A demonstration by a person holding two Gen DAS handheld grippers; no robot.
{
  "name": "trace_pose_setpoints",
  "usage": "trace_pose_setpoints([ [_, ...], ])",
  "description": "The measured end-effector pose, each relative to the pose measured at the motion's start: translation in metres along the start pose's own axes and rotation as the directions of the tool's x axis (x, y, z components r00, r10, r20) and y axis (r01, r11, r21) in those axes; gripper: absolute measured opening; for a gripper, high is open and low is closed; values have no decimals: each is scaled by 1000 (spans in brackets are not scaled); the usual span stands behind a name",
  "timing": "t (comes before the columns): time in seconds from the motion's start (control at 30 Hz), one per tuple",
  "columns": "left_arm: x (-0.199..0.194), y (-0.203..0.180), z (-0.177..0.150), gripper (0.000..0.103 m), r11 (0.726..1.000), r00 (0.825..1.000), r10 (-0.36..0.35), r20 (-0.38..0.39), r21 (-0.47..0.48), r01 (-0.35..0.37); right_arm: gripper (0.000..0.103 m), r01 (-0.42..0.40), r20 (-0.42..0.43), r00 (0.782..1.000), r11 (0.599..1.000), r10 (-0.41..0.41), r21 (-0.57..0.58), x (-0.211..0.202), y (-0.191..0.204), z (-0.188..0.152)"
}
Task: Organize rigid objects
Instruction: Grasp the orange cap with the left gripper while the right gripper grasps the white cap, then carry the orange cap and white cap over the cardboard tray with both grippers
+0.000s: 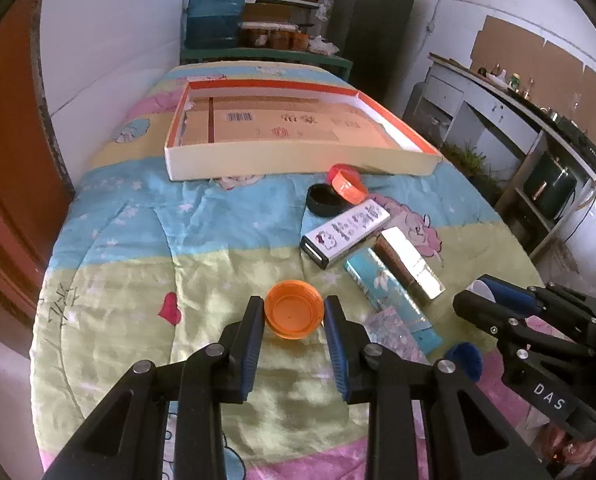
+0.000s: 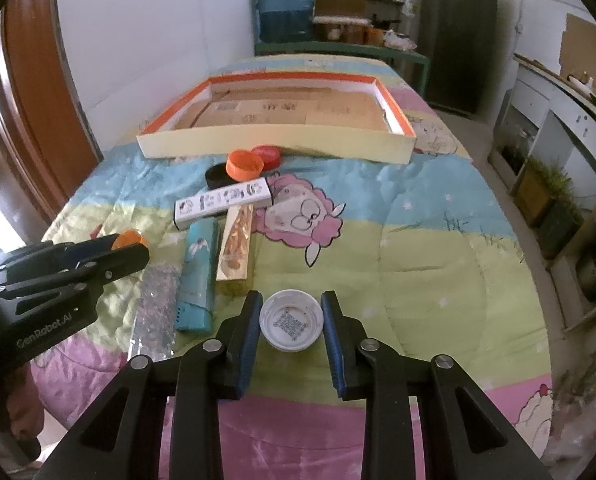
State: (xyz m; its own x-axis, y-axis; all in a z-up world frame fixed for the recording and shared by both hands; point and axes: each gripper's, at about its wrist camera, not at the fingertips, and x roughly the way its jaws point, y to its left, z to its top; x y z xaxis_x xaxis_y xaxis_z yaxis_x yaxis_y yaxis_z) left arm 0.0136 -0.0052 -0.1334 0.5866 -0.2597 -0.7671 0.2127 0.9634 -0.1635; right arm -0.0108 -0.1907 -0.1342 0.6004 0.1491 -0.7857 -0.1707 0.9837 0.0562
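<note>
Standing against white walls (image 1: 110, 40): a green shelf (image 2: 337, 46) bearing a blue water jug (image 1: 214, 12), a dark fridge (image 2: 457, 32), a white counter (image 1: 497, 100) along the right, a wooden door (image 2: 30, 80) at left, daylight falling in.

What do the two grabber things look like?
Both are black plastic tongs with silver round bolts at the joints. Each has two fingers lined with ribbed blue pads. The right gripper has white letters "DAS" on its side. The left gripper has "GenRobot.AI" written in white. No cables or sleeves show.
</note>
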Motion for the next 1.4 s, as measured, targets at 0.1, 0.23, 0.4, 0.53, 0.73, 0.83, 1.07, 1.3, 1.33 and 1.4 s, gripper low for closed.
trace_pose_setpoints([
  [0.1, -6, 0, 6, 31, 1000, 1000, 1, 21, 5, -1, 31, -8, 19, 1000, 1000, 7, 14, -5, -4, 4],
  [0.23, -13, 1, 15, 31, 1000, 999, 8, 37, 0, -8, 31, -13, 35, 999, 1000, 13, 18, -10, -7, 9],
  [0.4, -18, 2, 30, 31, 1000, 998, 14, 66, -1, -14, 31, -18, 64, 998, 1000, 18, 8, -16, -9, 19],
  [0.53, -21, 2, 44, 31, 1000, 996, 16, 84, -3, -15, 31, -21, 85, 996, 1000, 21, -2, -19, -10, 31],
  [0.73, -24, 2, 64, 31, 999, 995, 29, 100, -17, -27, 31, -22, 114, 993, 1000, 24, -17, -22, -10, 44],
  [0.83, -25, 2, 76, 31, 999, 993, 42, 106, -19, -40, 31, -22, 131, 991, 1000, 24, -20, -24, -13, 54],
  [1.07, -34, -3, 104, 31, 998, 987, 68, 147, -1, -69, 31, -15, 198, 980, 999, 25, -51, -37, -18, 82],
  [1.3, -44, -11, 123, 31, 996, 982, 81, 170, 19, -86, 31, -54, 226, 971, 995, 71, -82, -46, -25, 113],
  [1.33, -46, -11, 125, 31, 996, 981, 85, 175, 22, -91, 31, -67, 222, 971, 994, 84, -84, -45, -26, 117],
  [1.4, -48, -14, 130, 31, 994, 979, 103, 174, 26, -109, 31, -96, 206, 972, 992, 111, -84, -42, -29, 127],
])
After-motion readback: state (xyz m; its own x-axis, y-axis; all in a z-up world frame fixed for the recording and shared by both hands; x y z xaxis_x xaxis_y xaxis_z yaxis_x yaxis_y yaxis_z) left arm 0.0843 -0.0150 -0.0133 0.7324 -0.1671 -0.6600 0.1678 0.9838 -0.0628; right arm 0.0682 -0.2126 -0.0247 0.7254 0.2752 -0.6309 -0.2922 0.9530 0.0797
